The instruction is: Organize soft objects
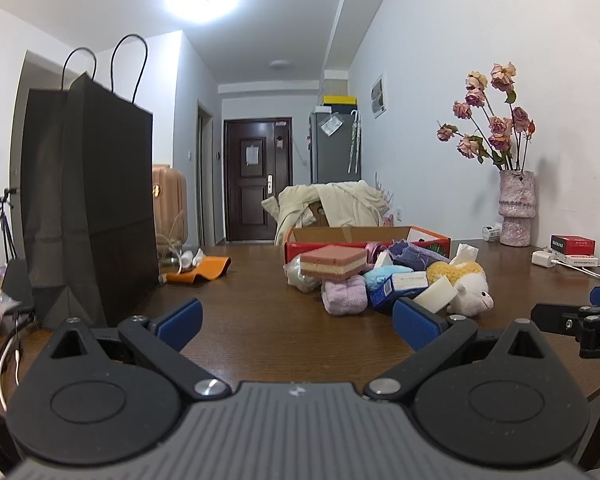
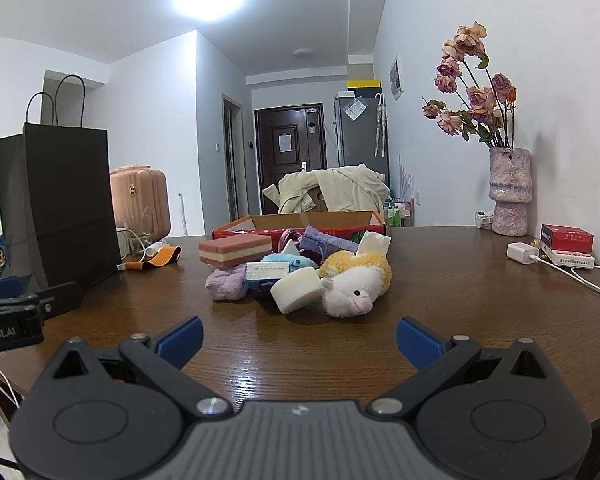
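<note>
- Currently both tongs, left and right, gape empty, short of the soft pile mid-bench.
- Take the plush sheep first; it lies nearest, unburied.
- Pinch its body, then lift toward the red box behind.

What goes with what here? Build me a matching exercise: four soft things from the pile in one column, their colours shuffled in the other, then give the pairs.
Things:
1. layered sponge
2. round foam block
3. plush sheep
4. fuzzy sock

Colours:
A. lilac
B. plain white
C. pink with a cream band
D. yellow back, white face

Pairs: 1-C, 2-B, 3-D, 4-A
</note>
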The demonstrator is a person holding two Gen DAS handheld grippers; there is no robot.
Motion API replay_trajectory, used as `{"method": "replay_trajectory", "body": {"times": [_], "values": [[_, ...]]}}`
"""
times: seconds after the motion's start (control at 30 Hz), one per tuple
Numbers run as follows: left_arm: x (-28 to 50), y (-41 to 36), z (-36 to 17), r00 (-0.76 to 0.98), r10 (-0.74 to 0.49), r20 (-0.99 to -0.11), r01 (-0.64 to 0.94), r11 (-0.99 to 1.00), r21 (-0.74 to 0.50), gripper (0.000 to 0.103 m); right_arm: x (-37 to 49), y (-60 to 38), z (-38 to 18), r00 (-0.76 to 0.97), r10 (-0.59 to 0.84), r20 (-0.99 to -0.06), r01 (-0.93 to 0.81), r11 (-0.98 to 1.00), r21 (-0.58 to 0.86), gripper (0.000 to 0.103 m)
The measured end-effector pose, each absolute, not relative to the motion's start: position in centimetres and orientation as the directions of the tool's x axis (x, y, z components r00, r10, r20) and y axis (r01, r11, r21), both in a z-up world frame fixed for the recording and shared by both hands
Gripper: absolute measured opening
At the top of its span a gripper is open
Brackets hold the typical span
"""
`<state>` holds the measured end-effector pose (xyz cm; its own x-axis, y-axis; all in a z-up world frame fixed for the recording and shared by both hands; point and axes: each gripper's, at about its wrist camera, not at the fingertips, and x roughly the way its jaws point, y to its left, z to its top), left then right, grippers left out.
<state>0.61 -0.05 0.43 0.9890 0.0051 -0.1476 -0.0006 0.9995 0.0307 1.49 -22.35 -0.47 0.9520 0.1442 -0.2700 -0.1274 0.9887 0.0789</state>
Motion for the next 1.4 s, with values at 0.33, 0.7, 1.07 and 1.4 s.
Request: {"method": "replay_trajectory", "body": {"times": [0.33,0.7,1.07,1.4], "values": [[9.5,2.6,3.2,0.988,0.063,-0.143,-0.050,0.994,0.098,0.103,5.7,-22.7,1.1,0.970,0.125,-0.207,-0.113,0.991,0.069,0.103],[19.7,2.6,4.0,0.944,-0.050,-0.325,0.023,0.996,-0.086,0.103,15.8,-22.1,2.6,0.916,0.236,-0.323,-0.206,0.971,0.125,0.091],[29.5,3.7,1.0,0.852,-0.167,-0.496,-0.096,0.882,-0.462,0.059,34.8,-19.8,4.2,0.745,0.482,-0.461,-0.403,0.876,0.264,0.056],[30.5,5.2,1.0,0.851,-0.233,-0.470,-0.076,0.832,-0.550,0.033,42.3,-17.7,1.4,0.589,0.593,-0.550,-0.429,0.805,0.409,0.022]]}}
